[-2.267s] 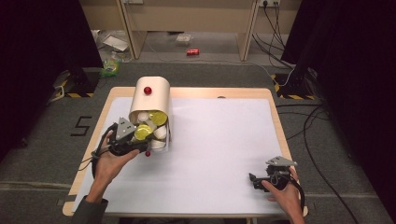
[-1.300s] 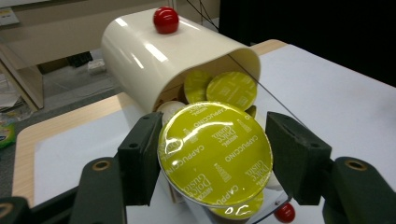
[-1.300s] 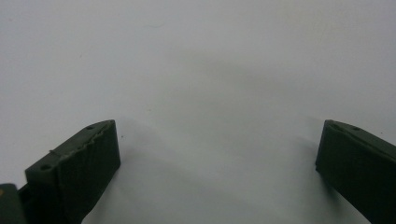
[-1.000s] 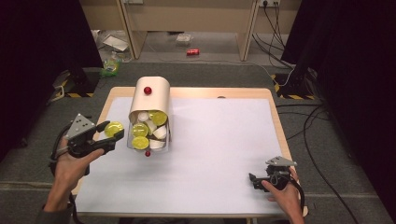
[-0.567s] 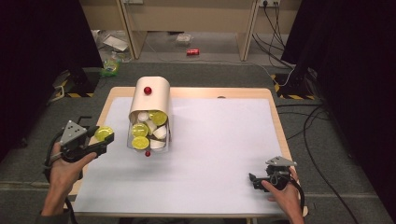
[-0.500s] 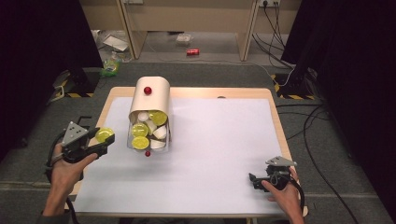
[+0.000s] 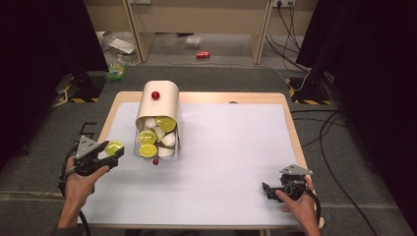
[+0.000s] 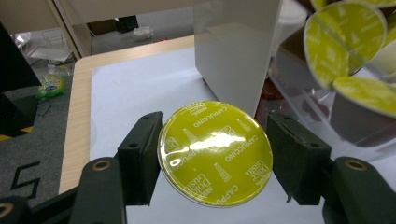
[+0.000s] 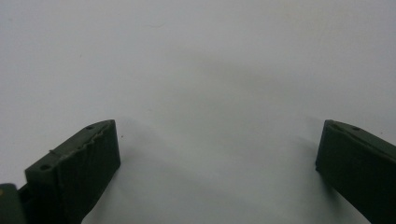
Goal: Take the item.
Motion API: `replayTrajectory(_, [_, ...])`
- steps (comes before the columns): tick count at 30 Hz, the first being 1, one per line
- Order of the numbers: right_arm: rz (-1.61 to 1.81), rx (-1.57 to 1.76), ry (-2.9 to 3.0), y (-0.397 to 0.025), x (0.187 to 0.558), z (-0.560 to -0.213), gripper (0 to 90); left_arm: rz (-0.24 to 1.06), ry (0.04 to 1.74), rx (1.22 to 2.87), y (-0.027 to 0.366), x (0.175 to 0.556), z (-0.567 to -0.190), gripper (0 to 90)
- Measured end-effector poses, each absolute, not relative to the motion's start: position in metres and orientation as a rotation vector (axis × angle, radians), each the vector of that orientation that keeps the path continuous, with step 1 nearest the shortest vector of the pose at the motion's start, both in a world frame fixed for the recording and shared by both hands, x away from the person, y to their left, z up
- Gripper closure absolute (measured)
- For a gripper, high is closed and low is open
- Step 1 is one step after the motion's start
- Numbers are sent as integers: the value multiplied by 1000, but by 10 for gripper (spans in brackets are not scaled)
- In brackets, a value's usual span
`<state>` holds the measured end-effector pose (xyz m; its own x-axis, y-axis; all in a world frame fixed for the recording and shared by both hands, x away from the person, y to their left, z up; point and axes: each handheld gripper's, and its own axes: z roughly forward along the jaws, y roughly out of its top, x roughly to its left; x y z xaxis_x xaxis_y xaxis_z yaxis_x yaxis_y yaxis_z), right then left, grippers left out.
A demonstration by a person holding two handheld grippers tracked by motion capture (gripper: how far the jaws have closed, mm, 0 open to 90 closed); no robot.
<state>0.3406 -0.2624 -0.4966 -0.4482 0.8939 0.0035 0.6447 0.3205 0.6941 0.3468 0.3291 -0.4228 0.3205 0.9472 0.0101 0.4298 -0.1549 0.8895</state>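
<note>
The white worktop [image 7: 236, 147] is carrying a beige dispenser [image 7: 158, 105] spilling pods. The left gripper [image 8: 212, 156] is gripping a yellow capsule [image 8: 215, 151] just left of it; the right gripper [image 9: 219, 154] is resting wide open near the front right.

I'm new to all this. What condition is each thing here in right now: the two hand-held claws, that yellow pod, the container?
Left gripper: shut on the yellow capsule, beside the dispenser.
Yellow capsule: foil lid facing the camera, sealed, held between the jaws.
Right gripper: open, nothing between its jaws, low over the white table.
Dispenser: lying on the table, mouth toward the person, yellow and white capsules inside.
</note>
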Motion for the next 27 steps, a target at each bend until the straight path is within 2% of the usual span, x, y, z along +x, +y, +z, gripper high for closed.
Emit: replayTrajectory(27, [897,1366,2211,-263,341,-497,3,768,1287,1787,334,354,-463,382])
